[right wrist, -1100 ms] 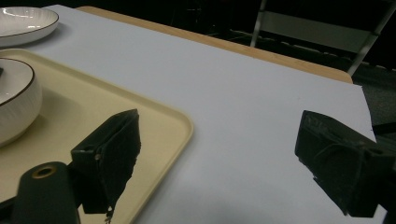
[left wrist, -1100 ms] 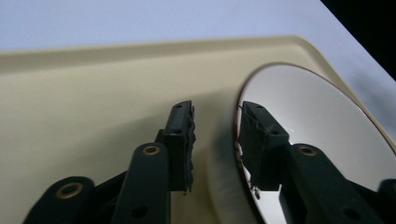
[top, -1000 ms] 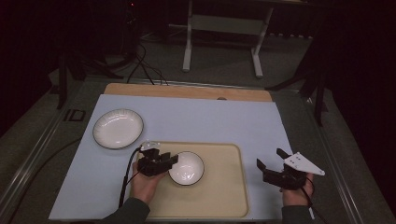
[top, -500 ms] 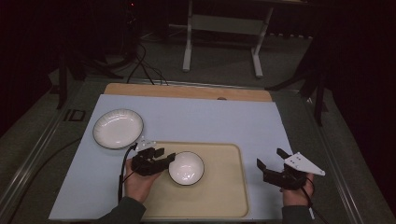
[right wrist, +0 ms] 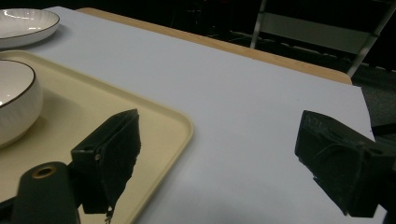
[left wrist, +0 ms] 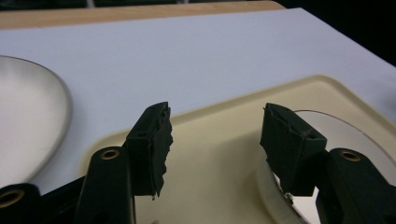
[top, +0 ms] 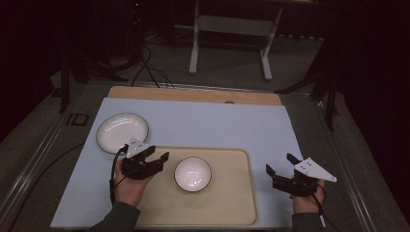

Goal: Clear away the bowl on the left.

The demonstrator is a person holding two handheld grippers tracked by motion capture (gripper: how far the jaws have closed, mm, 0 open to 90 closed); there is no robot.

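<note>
A white bowl with a dark rim stands on the cream tray, left of the tray's middle. My left gripper hovers over the tray's left end, open, with nothing between its jaws and a small gap to the bowl. In the left gripper view the bowl lies just behind the right jaw, and the gripper spans bare tray. My right gripper is open over the blue mat just right of the tray. Its own view shows the gripper empty, with the bowl far left.
A white plate rests on the blue mat up and left of the tray, seen also as the plate and the plate. A wooden strip runs along the table's far edge. Dark floor, cables and a stand lie beyond.
My left gripper has drawn back leftwards from the bowl's rim and stands open. The bowl stays in place on the tray. My right gripper has not moved.
</note>
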